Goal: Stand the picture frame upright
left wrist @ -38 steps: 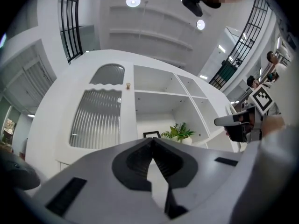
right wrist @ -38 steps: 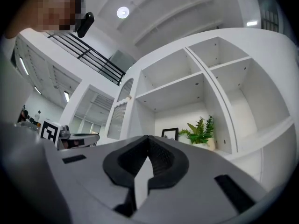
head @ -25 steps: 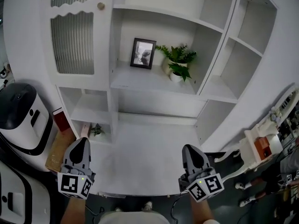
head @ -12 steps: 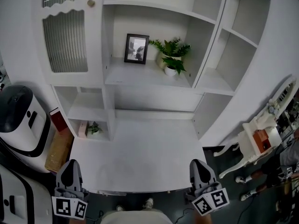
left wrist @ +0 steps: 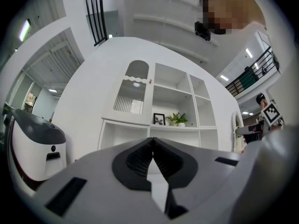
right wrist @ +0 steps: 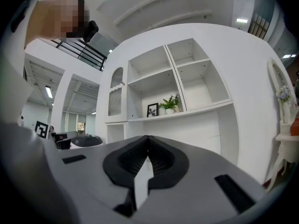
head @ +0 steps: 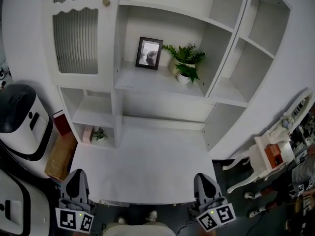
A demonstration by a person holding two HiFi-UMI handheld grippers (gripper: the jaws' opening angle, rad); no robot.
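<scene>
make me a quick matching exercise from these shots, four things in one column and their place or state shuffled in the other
Things:
1. picture frame
2. potted plant
3. small plant
4. left tongs

Place or state:
a. shut, holding nothing
b. in the low cubby at left
c. standing upright on the middle shelf, left side
d. in a white pot, right of the frame

Pairs: 1-c, 2-d, 3-b, 4-a

Indoor hall — white display shelving [head: 147, 82], balcony railings [left wrist: 96, 13]
</scene>
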